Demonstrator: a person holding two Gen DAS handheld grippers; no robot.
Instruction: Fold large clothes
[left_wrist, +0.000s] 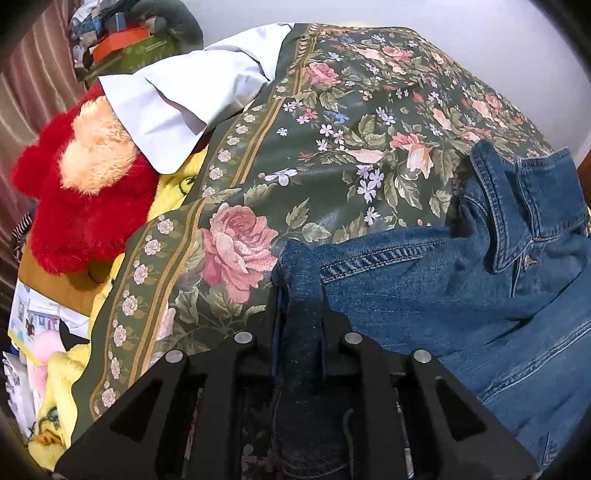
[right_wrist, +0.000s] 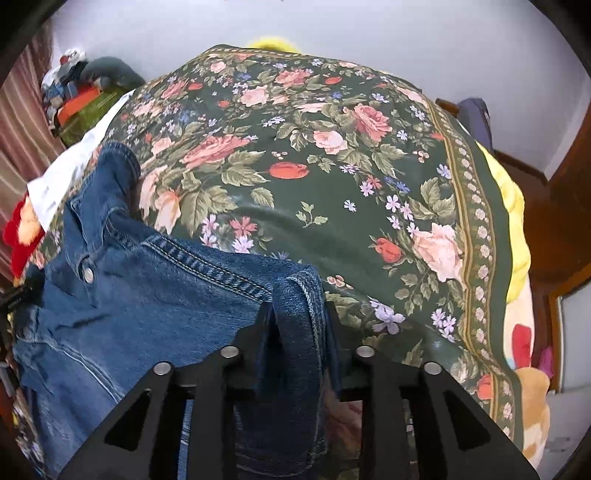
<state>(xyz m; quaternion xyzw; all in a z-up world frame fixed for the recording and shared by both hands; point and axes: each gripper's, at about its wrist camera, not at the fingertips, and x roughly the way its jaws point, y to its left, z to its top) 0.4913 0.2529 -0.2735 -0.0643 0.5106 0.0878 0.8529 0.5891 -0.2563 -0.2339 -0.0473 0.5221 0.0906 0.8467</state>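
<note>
Left hand-held gripper (left_wrist: 300, 295): jaws clamped on a bunched denim edge of the denim jacket (left_wrist: 461, 280), likely a shoulder, though the fold hides the seam. Jacket lies rumpled on the floral bedspread (left_wrist: 332, 129), collar (left_wrist: 517, 206) up. Right hand-held gripper (right_wrist: 298, 314): jaws closed on the opposite denim edge. To do this well: keep both grips level, draw the denim taut, then lay it flat.
</note>
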